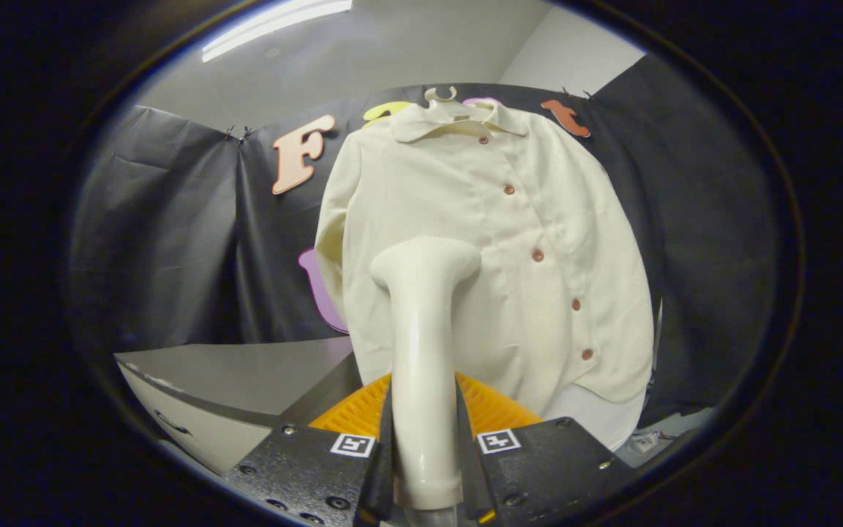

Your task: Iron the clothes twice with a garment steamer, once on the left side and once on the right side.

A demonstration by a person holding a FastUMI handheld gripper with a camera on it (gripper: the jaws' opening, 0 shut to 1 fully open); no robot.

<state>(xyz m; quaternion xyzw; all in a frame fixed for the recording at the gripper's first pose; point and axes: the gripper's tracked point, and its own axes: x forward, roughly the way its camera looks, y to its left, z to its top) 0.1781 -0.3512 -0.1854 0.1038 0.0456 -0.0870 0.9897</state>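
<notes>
A cream button-up shirt (495, 249) hangs on a hanger (442, 95) against the booth's black wall, its row of reddish buttons running down the front. My gripper (425, 432) is shut on the cream handle of the garment steamer (421, 351), which stands upright between the fingers. The steamer's wide head (425, 262) sits in front of the shirt's left half, at about mid-chest height. Whether the head touches the cloth I cannot tell.
A grey-topped white cabinet (231, 377) stands low to the left of the shirt. An orange ribbed part (491, 410) lies just behind the fingers. The black cloth wall (165, 234) closes off the left, back and right.
</notes>
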